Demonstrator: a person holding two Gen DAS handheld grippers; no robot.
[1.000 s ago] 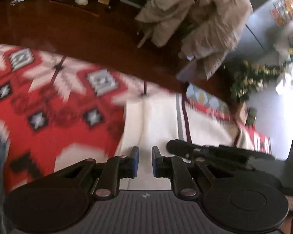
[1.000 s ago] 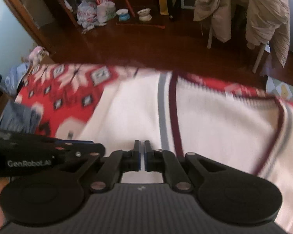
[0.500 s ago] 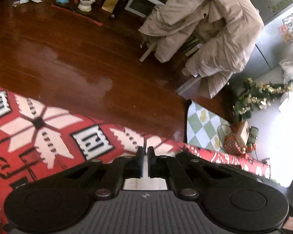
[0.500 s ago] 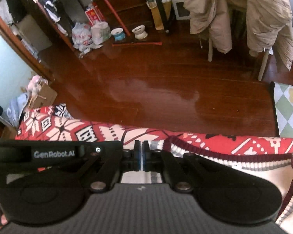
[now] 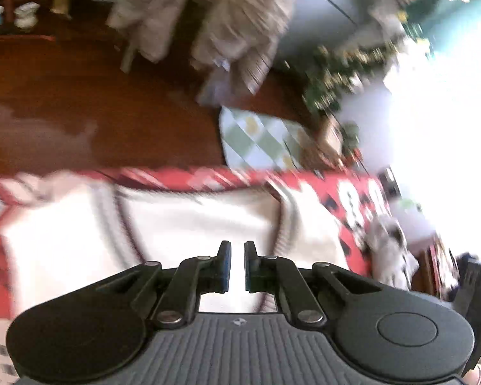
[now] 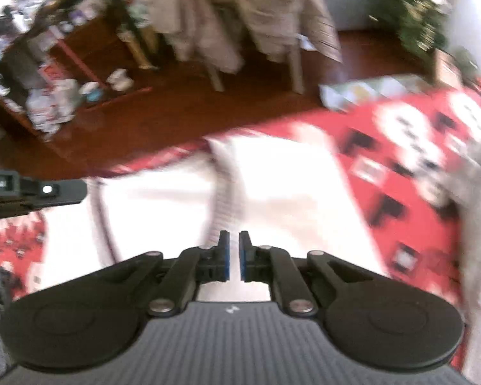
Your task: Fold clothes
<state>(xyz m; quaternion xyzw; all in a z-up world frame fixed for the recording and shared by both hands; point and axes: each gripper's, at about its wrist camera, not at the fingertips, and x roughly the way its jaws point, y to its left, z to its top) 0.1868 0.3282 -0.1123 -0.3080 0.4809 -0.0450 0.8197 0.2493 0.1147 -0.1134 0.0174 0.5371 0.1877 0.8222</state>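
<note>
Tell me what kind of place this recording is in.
Most likely a lived-in home room: dark wooden floor, beige coats draped over a chair, a decorated Christmas tree, and a red patterned blanket under the white sweater.

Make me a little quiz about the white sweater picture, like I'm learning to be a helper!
1. True or false: the cream sweater lies on a plain blue sheet.
2. What hangs over the chair in the background? A) a beige coat B) a green towel C) a black umbrella
3. Short answer: what is the floor made of?

Key:
1. False. It lies on a red patterned blanket.
2. A.
3. Dark, shiny wood.
</note>
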